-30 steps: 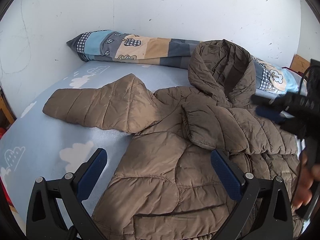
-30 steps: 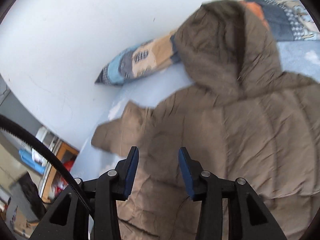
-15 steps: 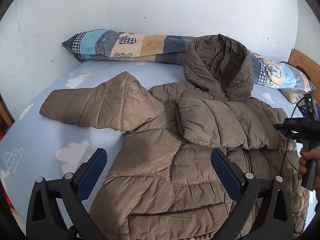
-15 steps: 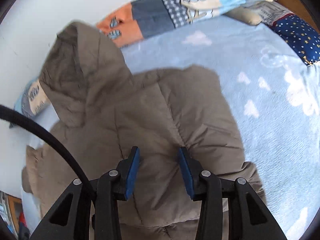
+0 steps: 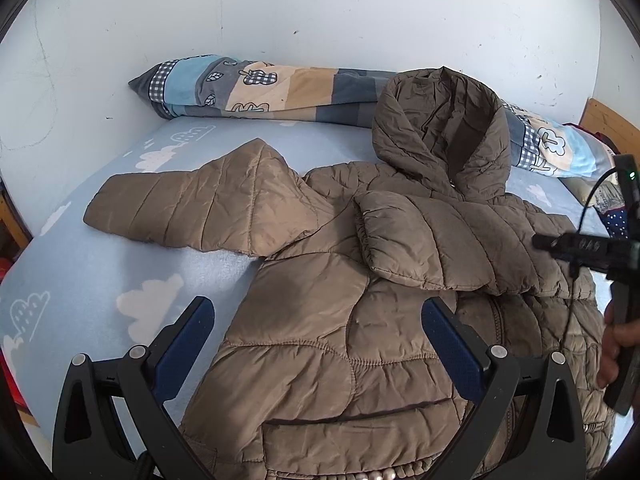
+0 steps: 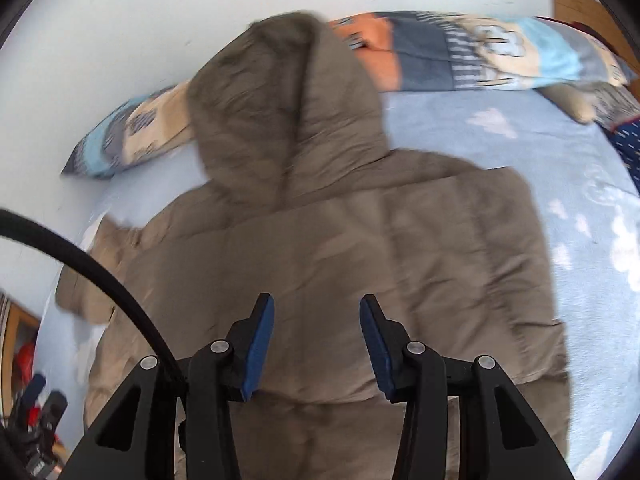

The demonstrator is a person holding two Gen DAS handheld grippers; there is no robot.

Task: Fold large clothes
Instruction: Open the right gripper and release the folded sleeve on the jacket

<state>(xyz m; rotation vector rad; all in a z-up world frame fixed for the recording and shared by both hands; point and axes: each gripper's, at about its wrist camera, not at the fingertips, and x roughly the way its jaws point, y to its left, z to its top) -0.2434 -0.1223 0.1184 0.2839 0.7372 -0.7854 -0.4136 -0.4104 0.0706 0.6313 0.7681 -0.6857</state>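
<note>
A brown quilted hooded jacket (image 5: pixel 340 304) lies face up on the bed. Its right sleeve (image 5: pixel 444 240) is folded across the chest. Its left sleeve (image 5: pixel 200 208) lies spread out to the left. The hood (image 5: pixel 440 120) rests against the pillows. My left gripper (image 5: pixel 316 340) is open and empty above the jacket's lower front. My right gripper (image 6: pixel 316 340) is open and empty above the folded sleeve of the jacket (image 6: pixel 320 240); its body shows at the right edge of the left wrist view (image 5: pixel 588 248).
The bed (image 5: pixel 100 280) has a light blue sheet with white clouds. A long patchwork pillow (image 5: pixel 260 88) lies along the white wall. More pillows (image 6: pixel 520 52) sit at the far right. Floor clutter (image 6: pixel 28 360) lies past the bed's left edge.
My right gripper has swung back over the jacket's folded sleeve, facing the hood. My left gripper has barely moved. The jacket lies as before.
</note>
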